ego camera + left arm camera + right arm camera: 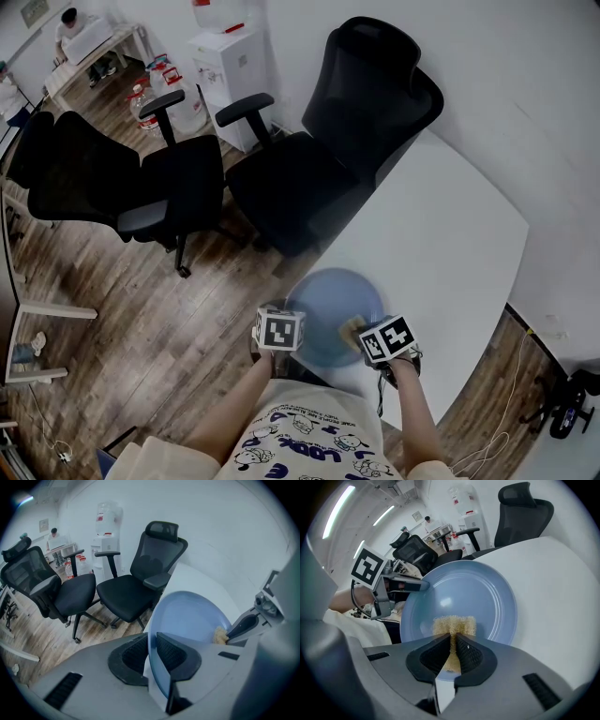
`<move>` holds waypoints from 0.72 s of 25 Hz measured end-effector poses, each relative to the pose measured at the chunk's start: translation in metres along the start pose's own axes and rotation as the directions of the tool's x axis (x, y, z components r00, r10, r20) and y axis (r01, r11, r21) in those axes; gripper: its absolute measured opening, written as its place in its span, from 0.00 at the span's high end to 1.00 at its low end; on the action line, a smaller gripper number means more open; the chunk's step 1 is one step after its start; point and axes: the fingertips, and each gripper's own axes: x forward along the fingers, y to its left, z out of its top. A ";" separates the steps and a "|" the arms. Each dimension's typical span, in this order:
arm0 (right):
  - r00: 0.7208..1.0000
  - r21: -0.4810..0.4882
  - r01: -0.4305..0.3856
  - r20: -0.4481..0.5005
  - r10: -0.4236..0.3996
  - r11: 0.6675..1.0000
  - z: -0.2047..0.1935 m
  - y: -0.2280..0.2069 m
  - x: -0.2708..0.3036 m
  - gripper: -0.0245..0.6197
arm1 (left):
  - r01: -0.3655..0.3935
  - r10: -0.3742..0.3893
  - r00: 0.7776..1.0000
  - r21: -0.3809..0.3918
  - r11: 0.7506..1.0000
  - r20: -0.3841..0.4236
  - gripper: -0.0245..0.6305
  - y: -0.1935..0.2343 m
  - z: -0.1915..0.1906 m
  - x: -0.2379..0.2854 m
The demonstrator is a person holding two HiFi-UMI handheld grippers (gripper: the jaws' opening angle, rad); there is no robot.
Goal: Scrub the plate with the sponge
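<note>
The bare left forearm point(232, 412) angles forward and down. Its left gripper point(151, 652) clamps the near rim of the round pale-blue plate point(328, 298), which overhangs the white table point(441, 225) at its corner. The right gripper point(453, 649) points steeply down, its jaws nearly together and squeezing a yellow fibrous sponge point(454, 623) pressed to the plate's face.

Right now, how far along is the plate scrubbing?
Done: left claw clamps the blue plate by its rim, right claw pinches the sponge. In hand: sponge pressed on the plate's face near that claw's side. Left: the rest of the face; no suds show what's covered.
</note>
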 end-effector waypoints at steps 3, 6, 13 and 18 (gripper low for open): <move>1.000 0.015 0.021 0.011 -0.022 1.000 0.002 -0.004 -0.002 0.89 | -0.004 0.004 1.000 0.008 1.000 0.000 0.88 -0.001 0.000 -0.001; 0.999 0.016 0.036 0.010 -0.037 0.999 0.001 -0.004 -0.001 0.89 | 0.000 0.000 1.000 0.022 1.000 0.009 0.88 -0.003 0.000 -0.001; 0.998 0.030 0.047 0.027 -0.048 0.998 0.001 -0.006 -0.001 0.89 | 0.007 -0.007 1.000 -0.001 1.000 0.021 0.88 -0.002 0.000 -0.002; 0.998 0.044 0.042 0.041 -0.044 0.998 0.002 -0.007 -0.001 0.89 | 0.015 -0.015 0.999 0.004 1.000 0.028 0.87 -0.002 0.002 -0.001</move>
